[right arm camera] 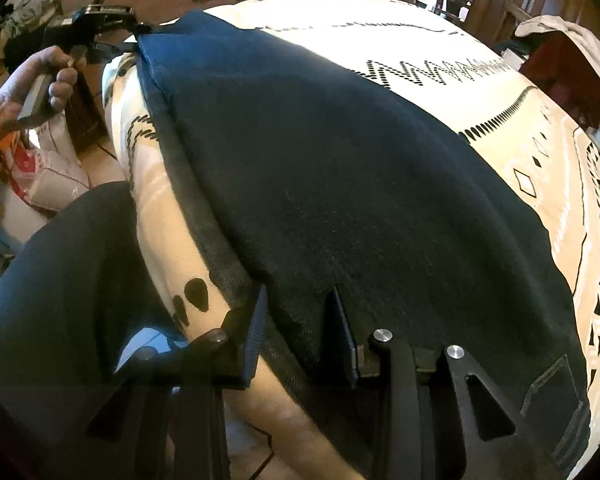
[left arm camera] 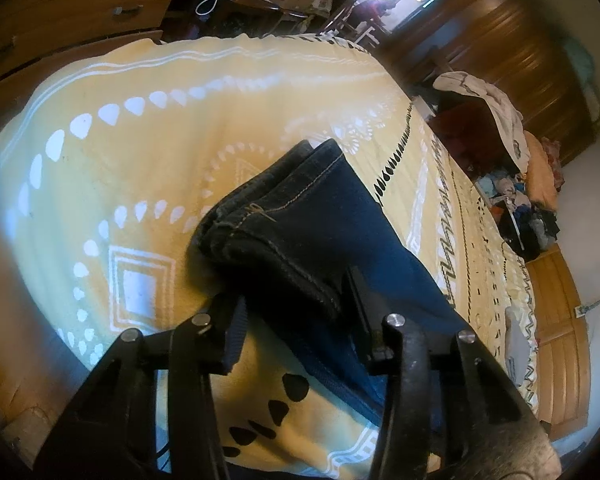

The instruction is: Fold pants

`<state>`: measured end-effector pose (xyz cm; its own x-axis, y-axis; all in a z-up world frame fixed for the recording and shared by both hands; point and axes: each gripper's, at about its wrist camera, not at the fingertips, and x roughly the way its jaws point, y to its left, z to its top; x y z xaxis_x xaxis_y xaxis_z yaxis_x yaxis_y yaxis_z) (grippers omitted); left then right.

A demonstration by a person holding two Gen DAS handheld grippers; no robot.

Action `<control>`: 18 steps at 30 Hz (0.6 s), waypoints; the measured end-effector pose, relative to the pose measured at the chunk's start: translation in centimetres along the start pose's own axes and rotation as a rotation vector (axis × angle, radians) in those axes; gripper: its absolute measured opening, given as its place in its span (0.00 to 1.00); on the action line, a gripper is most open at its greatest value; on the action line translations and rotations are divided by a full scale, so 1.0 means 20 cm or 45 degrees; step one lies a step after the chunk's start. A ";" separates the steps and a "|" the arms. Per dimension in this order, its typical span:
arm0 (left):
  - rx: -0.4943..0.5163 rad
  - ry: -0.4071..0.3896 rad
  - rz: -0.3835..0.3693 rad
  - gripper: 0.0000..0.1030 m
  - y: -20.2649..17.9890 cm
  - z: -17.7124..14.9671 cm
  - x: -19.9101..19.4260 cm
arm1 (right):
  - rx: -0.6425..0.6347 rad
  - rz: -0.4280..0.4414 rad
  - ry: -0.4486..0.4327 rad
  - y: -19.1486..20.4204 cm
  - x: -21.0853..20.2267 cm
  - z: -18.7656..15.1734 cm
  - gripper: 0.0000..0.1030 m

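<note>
One pair of jeans [right arm camera: 340,168] lying flat along the near edge of one bed [left arm camera: 100,168], on the yellow patterned blanket [right arm camera: 520,128]. Two grippers, each at an end. Left gripper [left arm camera: 296,300] has the stacked hem ends between its two fingers, jaws partly closed with denim filling the gap. Right gripper [right arm camera: 300,332] is the same deal at the other end, two fingers straddling the denim edge. One hand [right arm camera: 32,84] shows at the far end, holding the left gripper's handle.
</note>
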<state>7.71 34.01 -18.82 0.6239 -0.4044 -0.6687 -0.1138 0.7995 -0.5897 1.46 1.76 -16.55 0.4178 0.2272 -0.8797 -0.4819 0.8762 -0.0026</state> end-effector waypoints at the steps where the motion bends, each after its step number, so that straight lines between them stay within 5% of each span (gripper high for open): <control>1: 0.005 -0.001 0.006 0.42 -0.02 0.00 0.00 | 0.007 0.006 -0.004 0.00 0.00 0.00 0.36; 3: 0.015 -0.006 0.011 0.40 -0.04 -0.01 0.00 | 0.022 0.009 -0.012 -0.02 -0.01 0.00 0.26; 4: 0.018 -0.009 0.010 0.27 -0.04 -0.01 0.00 | 0.028 0.015 -0.013 -0.02 -0.01 0.00 0.18; 6: 0.020 -0.003 -0.002 0.21 -0.05 -0.01 0.01 | 0.030 0.010 -0.019 -0.01 -0.02 0.00 0.13; 11: -0.011 -0.010 -0.021 0.23 -0.05 -0.02 0.01 | -0.020 -0.040 -0.015 0.03 -0.02 0.00 0.20; 13: -0.021 -0.017 -0.023 0.25 -0.04 -0.03 0.00 | -0.049 -0.076 -0.027 0.05 -0.02 0.01 0.36; 17: -0.056 -0.038 -0.013 0.34 -0.03 -0.03 0.00 | -0.034 -0.061 -0.024 0.04 -0.01 0.03 0.32; 18: -0.056 -0.048 -0.005 0.37 -0.03 -0.03 0.00 | -0.030 -0.057 -0.026 0.04 -0.01 0.03 0.24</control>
<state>7.40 33.22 -18.72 0.6527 -0.3897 -0.6497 -0.1448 0.7775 -0.6119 1.41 2.63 -16.05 0.4549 0.1972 -0.8684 -0.4802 0.8756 -0.0527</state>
